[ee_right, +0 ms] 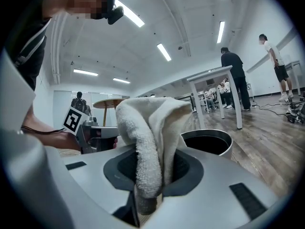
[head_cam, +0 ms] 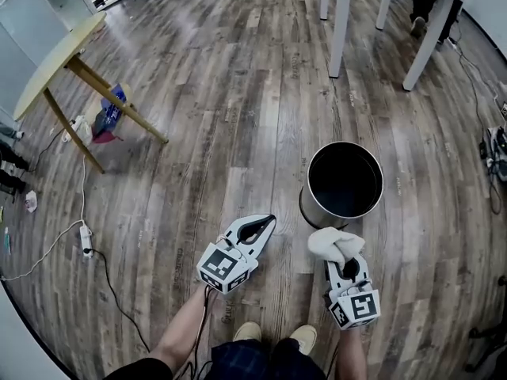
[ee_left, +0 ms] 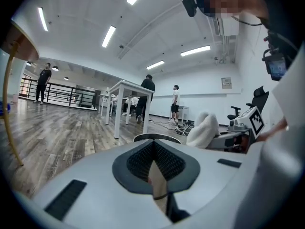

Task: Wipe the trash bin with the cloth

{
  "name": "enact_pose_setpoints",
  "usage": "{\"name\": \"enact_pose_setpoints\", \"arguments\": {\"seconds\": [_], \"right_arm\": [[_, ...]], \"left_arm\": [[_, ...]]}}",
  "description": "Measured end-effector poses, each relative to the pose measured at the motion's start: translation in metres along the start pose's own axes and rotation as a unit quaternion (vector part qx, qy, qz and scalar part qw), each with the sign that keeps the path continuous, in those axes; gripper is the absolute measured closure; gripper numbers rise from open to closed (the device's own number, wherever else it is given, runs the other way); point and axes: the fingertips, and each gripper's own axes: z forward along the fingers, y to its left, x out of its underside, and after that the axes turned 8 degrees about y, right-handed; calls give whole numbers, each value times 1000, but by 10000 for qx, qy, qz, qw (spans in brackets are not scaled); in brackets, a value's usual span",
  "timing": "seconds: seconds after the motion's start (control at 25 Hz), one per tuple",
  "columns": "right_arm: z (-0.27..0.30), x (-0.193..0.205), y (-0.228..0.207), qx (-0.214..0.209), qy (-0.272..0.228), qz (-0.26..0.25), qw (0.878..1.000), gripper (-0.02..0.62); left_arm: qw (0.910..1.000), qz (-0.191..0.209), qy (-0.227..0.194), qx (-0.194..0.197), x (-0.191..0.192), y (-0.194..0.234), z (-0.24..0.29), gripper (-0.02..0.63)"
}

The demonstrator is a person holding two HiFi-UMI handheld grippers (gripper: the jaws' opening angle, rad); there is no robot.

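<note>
The right gripper (head_cam: 342,260) pinches the white cloth (head_cam: 333,242) beside the metal trash bin (head_cam: 311,206). The left gripper (head_cam: 264,223), pressed together and empty, steadies nothing, so wiping might topple the bin.

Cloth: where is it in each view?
Head view: cloth lower right of centre, in the right tool, beside the trash bin.
Left gripper view: cloth right of centre, right of the trash bin rim.
Right gripper view: cloth dead centre, between the jaws; trash bin to its right.
Shared landmark: the trash bin.
</note>
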Motion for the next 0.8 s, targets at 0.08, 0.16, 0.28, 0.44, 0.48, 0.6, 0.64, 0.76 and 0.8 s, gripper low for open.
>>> {"name": "enact_pose_setpoints", "arguments": {"seconds": [0.08,0.16,0.28,0.44,0.48,0.6,0.64,0.76,0.8], "right_arm": [[-10,-25,3,37,40,-22,10000,508],[-25,-50,10,69,92,-9,9999,508],[-53,-98,24,87,157,-40,9998,508],[-95,-172,43,163,196,-157,9996,508],[-106,-192,47,192,176,-203,9995,508],[-131,-259,63,203,106,-319,9992,508],[-139,-280,69,188,107,-357,9991,508],[-161,-334,88,156,107,-426,9989,508],[-167,-346,94,157,116,-421,9989,508]], "left_arm": [[10000,-4,-36,39,-32,-6,-7,609],[10000,-34,-29,60,-63,-14,-18,609],[9999,-45,79,63,-113,-27,-41,609],[9989,332,308,131,-184,-56,-74,609],[9987,359,327,155,-204,-64,-82,609],[9991,313,243,166,-273,-81,-108,609],[9992,290,214,165,-295,-86,-118,609],[9992,304,173,172,-353,-95,-144,609],[9993,307,158,153,-368,-96,-152,609]]}}
